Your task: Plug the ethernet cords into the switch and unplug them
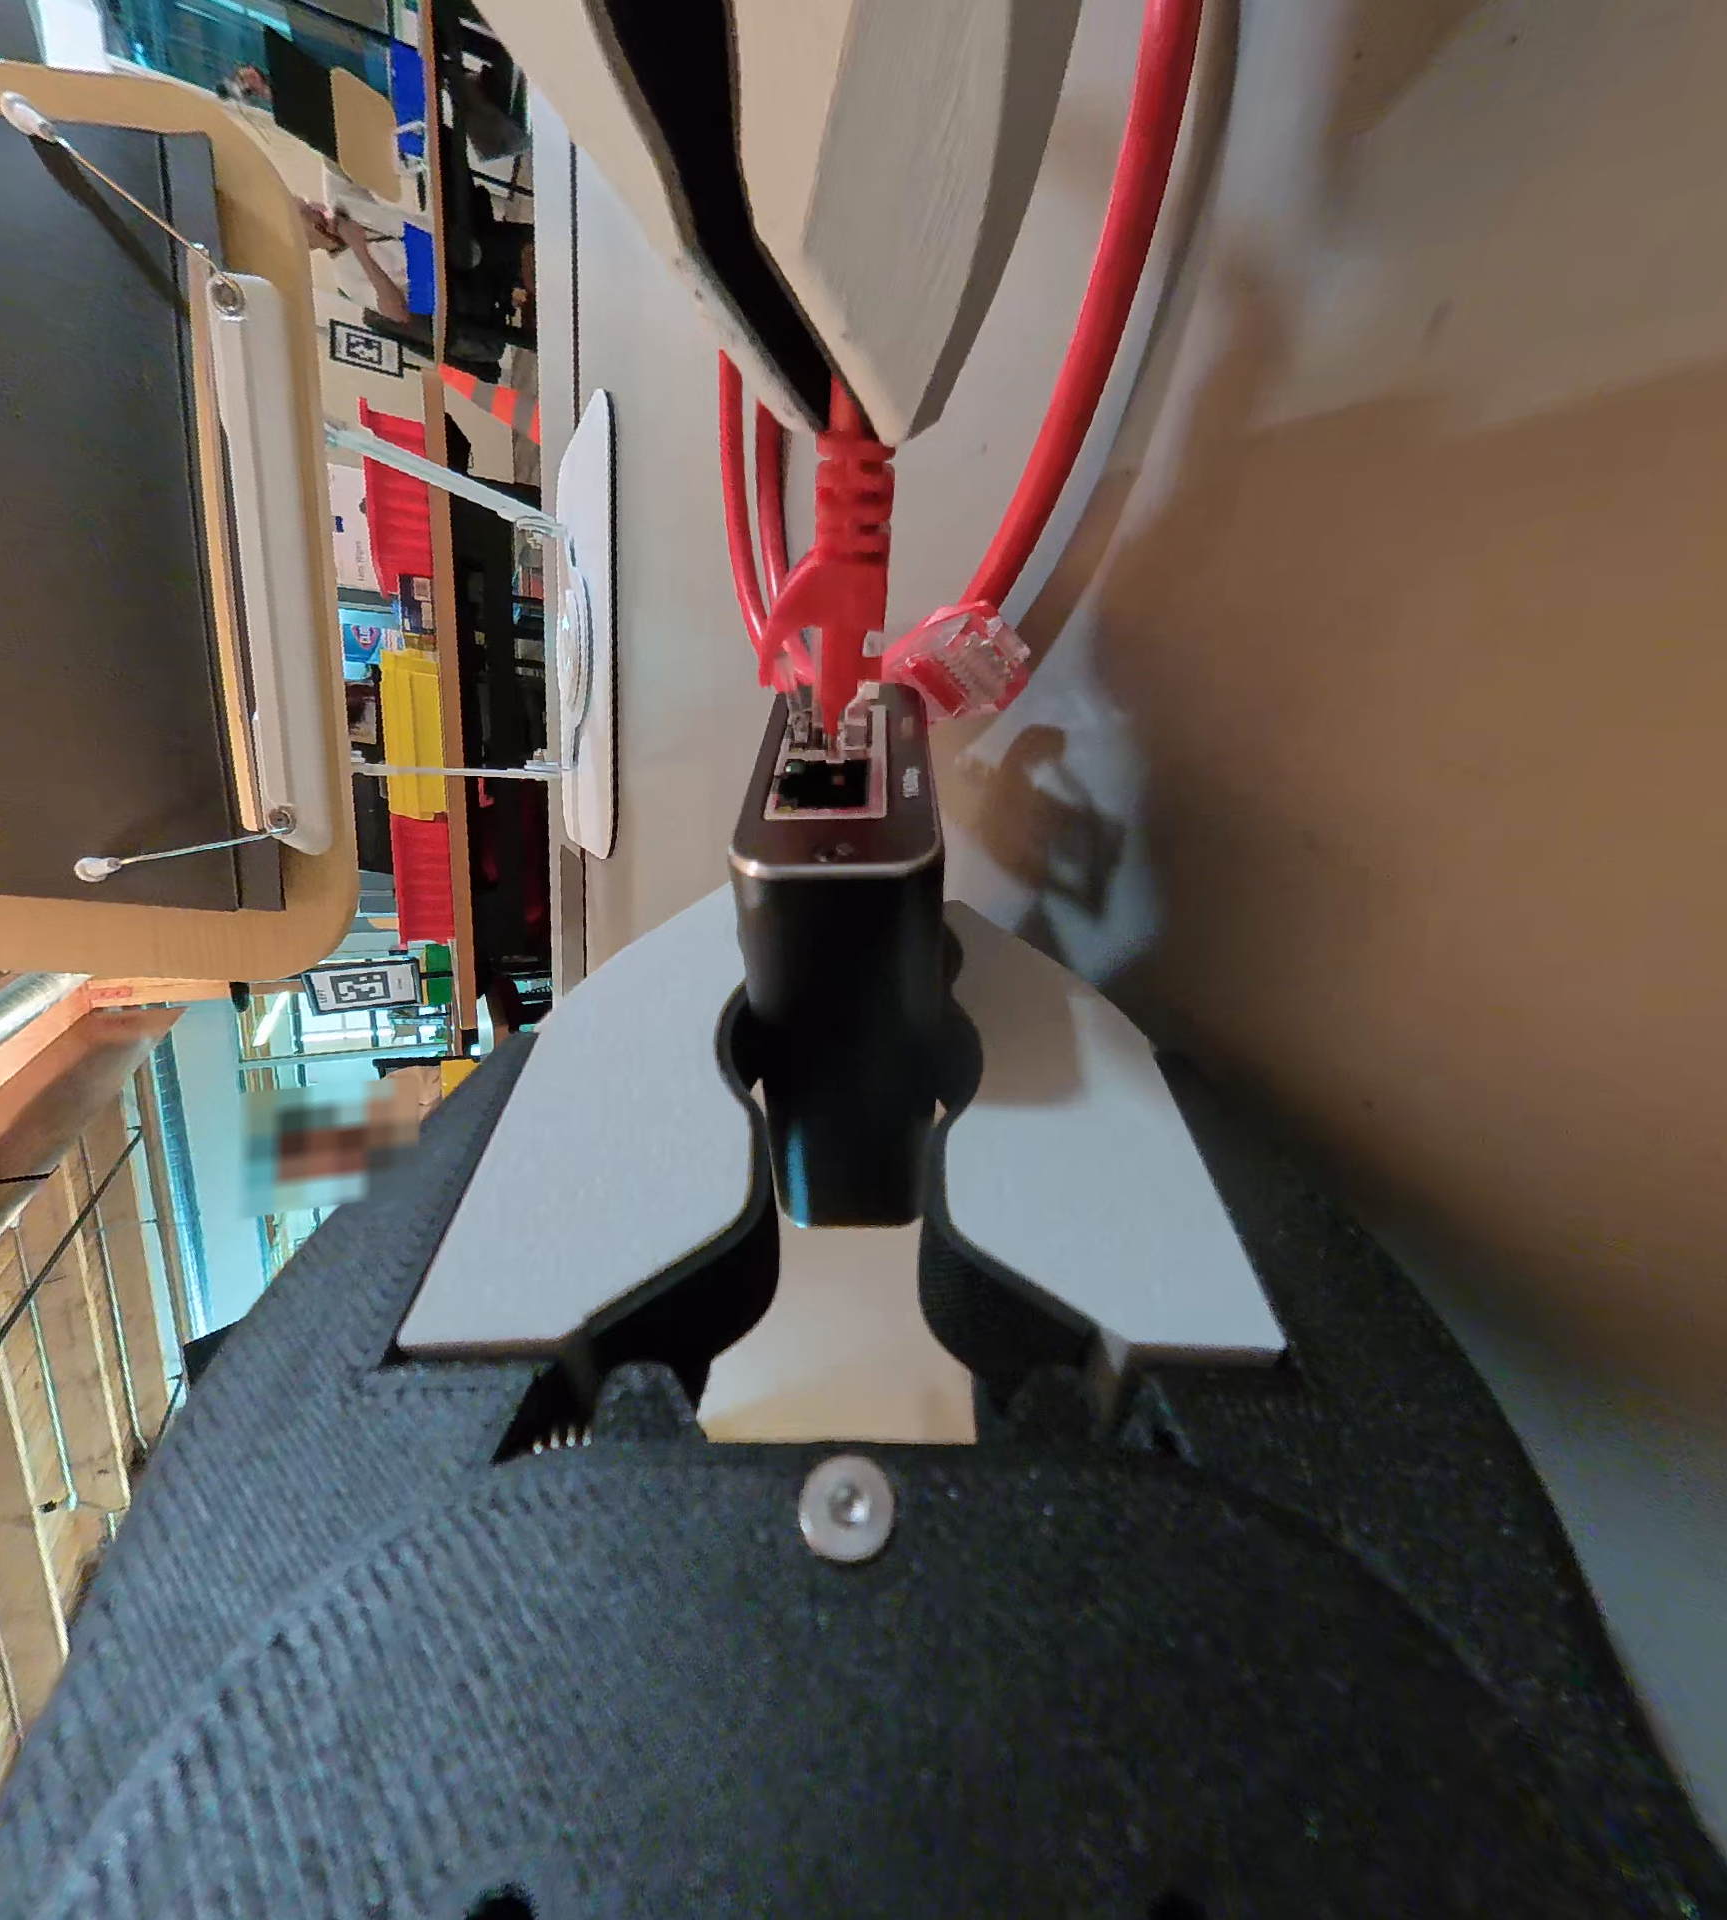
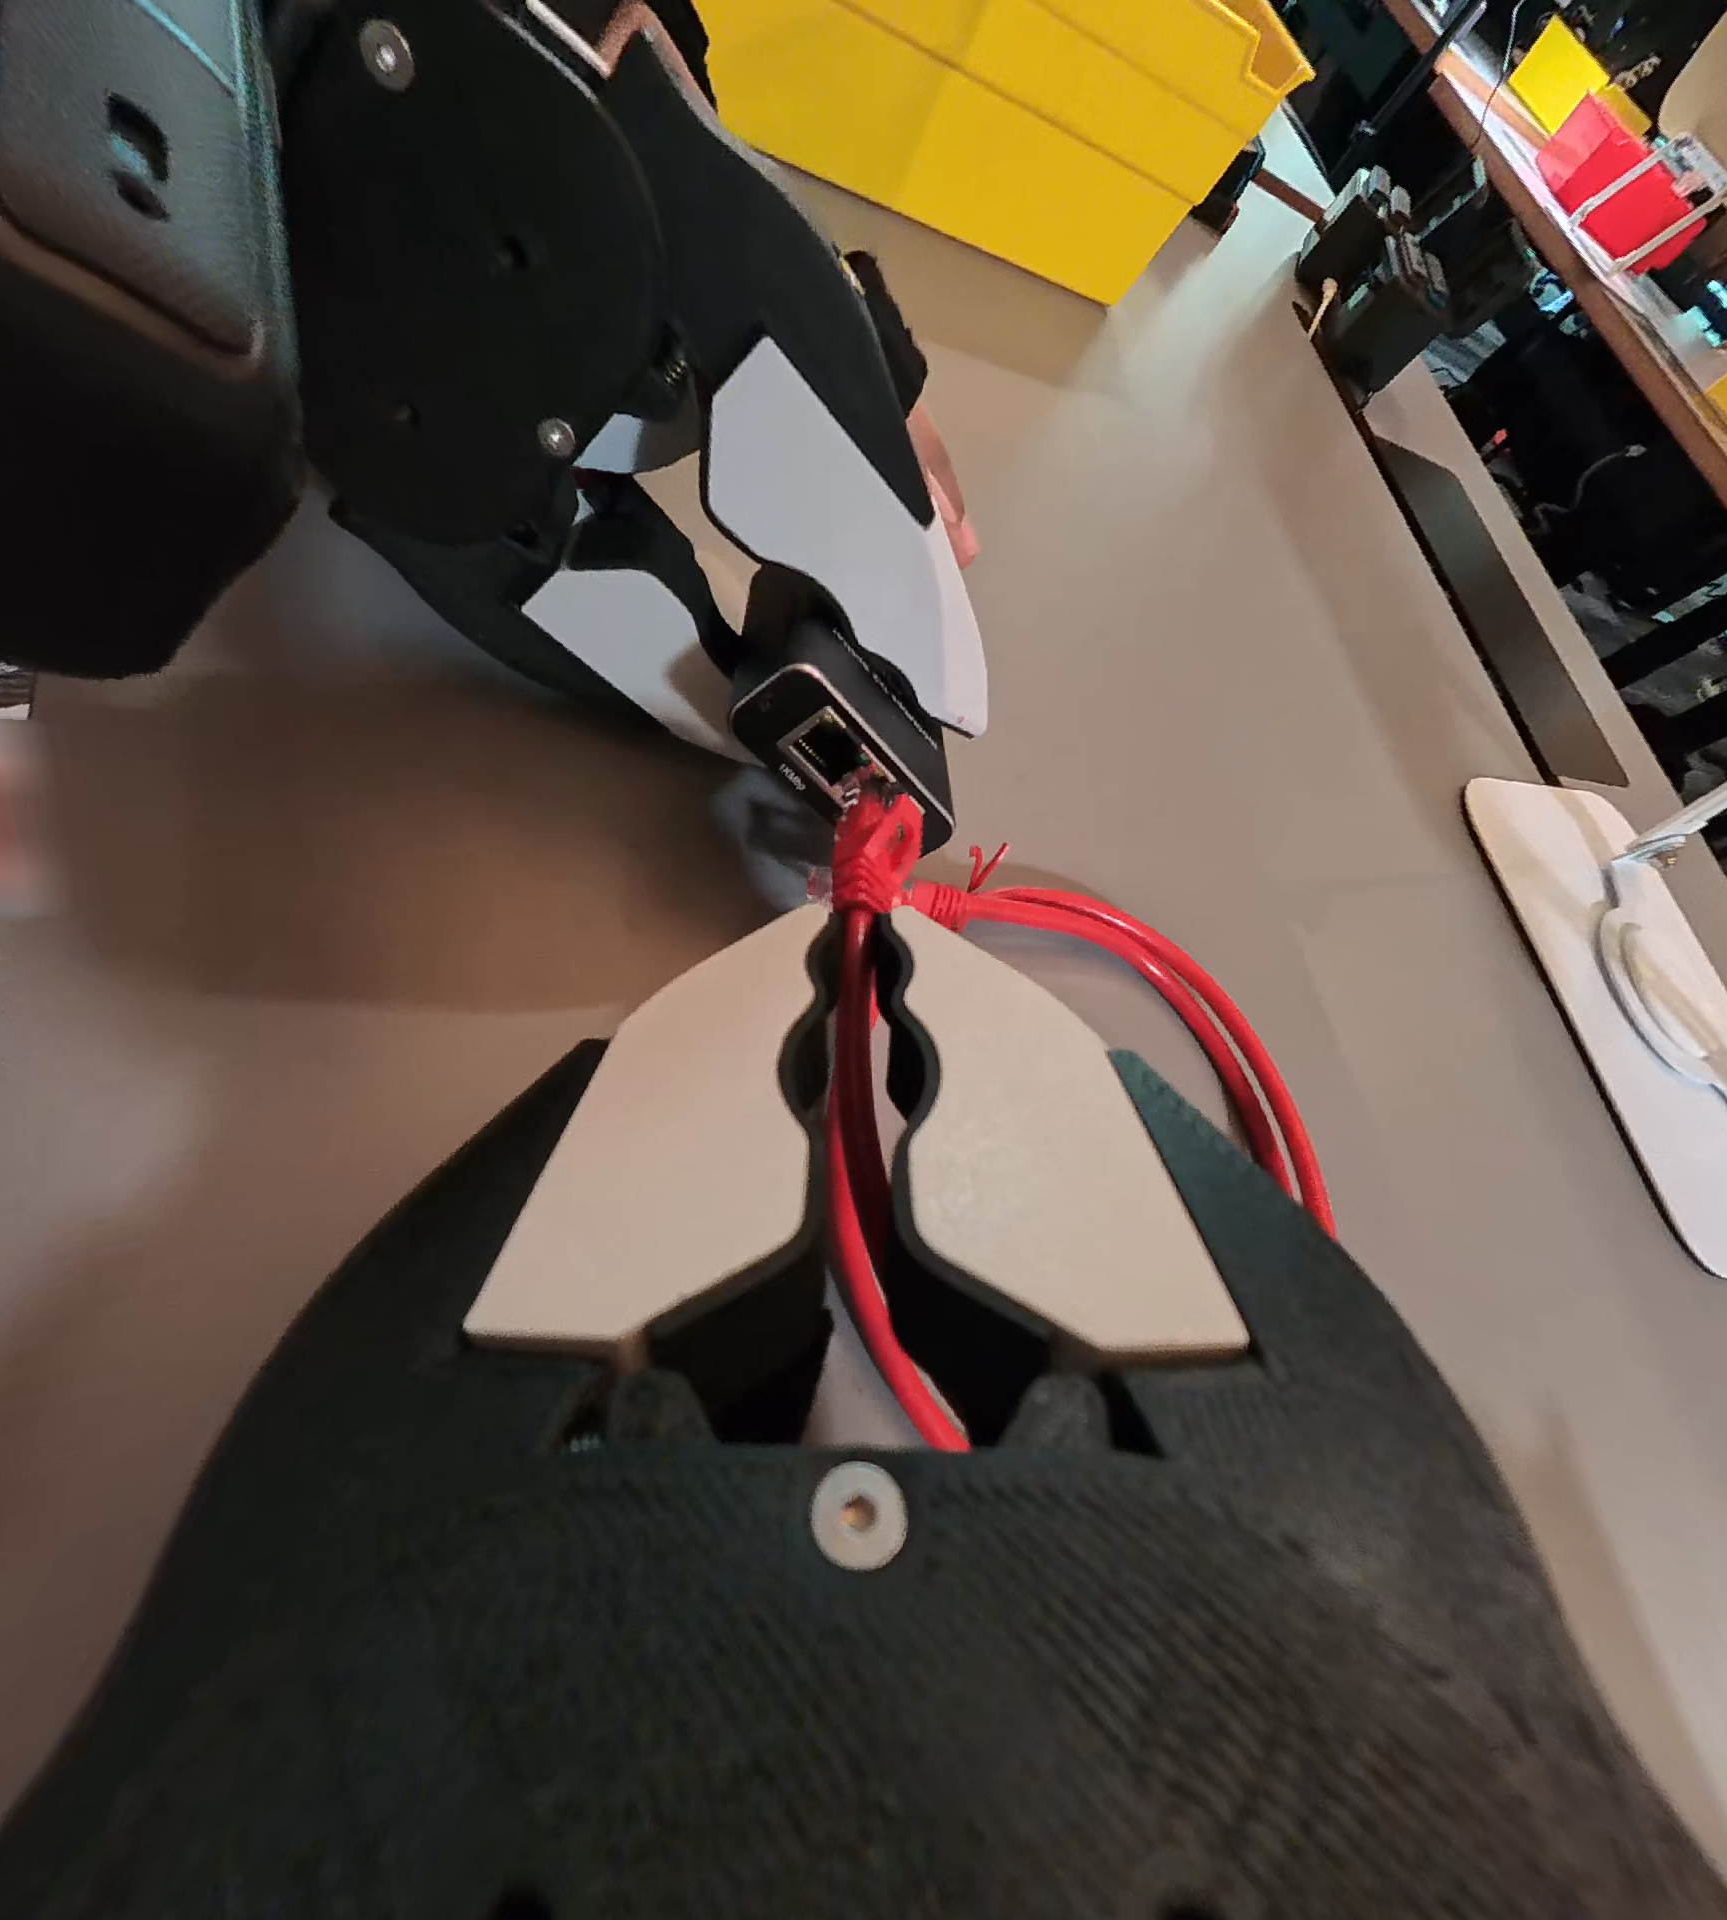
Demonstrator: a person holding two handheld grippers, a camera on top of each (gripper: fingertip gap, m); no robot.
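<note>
My left gripper point(image 1: 838, 935) is shut on a small black switch point(image 1: 838, 997) and holds it above the beige table. The switch also shows in the right wrist view point(image 2: 843, 717). My right gripper point(image 2: 859, 920) is shut on a red ethernet cord point(image 2: 854, 1091) just behind its plug point(image 2: 874, 831). The plug's tip sits in one port of the switch; I cannot tell how deep. The port beside it point(image 1: 823, 784) is empty. A second red plug point(image 1: 963, 660) hangs loose beside the switch. The right gripper's fingers point(image 1: 869, 260) come in from the top of the left wrist view.
The red cord loops point(image 2: 1223, 997) lie on the table point(image 2: 1202, 623) to the right. A white pad with a clear stand point(image 2: 1617, 1018) sits near the table's right edge. Yellow bins point(image 2: 994, 125) stand at the far side. A wood-framed dark board point(image 1: 59, 520) is at the left.
</note>
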